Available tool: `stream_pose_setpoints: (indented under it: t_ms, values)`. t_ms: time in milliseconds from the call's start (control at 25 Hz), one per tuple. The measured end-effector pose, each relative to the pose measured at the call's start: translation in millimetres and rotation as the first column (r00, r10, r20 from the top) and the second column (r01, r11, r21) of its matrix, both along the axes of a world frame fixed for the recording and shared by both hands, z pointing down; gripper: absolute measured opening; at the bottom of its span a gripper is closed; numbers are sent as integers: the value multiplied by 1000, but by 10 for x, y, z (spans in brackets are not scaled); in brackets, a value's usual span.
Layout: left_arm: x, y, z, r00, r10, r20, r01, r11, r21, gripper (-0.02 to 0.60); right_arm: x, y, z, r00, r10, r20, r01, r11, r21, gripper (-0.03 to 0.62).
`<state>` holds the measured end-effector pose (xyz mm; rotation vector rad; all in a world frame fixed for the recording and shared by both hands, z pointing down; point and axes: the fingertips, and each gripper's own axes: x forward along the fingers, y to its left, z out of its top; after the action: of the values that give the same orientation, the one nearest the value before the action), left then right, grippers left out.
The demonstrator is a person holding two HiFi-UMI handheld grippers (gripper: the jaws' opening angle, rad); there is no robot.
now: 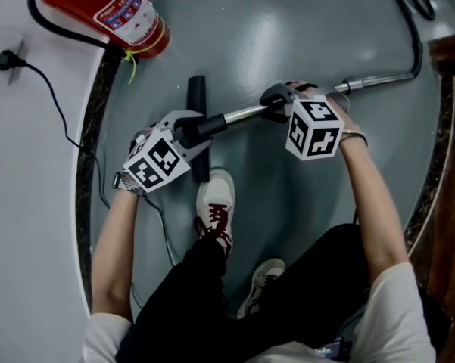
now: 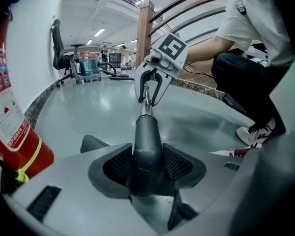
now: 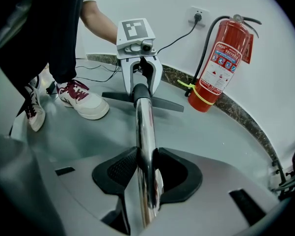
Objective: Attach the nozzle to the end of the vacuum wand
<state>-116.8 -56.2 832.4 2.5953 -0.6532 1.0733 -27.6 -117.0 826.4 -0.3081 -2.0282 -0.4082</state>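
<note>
Low over the floor (image 1: 288, 36), pinching the nozzle (image 1: 197, 97) by its neck in the left tongs (image 1: 191, 131) and the wand (image 1: 246, 113) in the right tongs (image 1: 276, 108), end to end in one line.

Head view: my left gripper (image 1: 195, 132) hides the middle of the nozzle (image 1: 197, 93), my right gripper (image 1: 277, 106) a stretch of wand (image 1: 242, 114). Fire extinguisher (image 1: 106, 10) cut by top edge; its label print too small to read.
</note>
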Motion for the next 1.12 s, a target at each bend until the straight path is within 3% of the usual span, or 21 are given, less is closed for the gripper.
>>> stream_pose_setpoints:
  t_ms: [800,1120]
  values:
    - [-200,17,19,999,18,37,-17,1000,-26,193,-205,30,67,1000,-18,21,17,1000,12,149]
    - [-208,44,12,999,47,9,-46,994,-99,192,-218,56,65,1000,-19,23,18,1000,16,149]
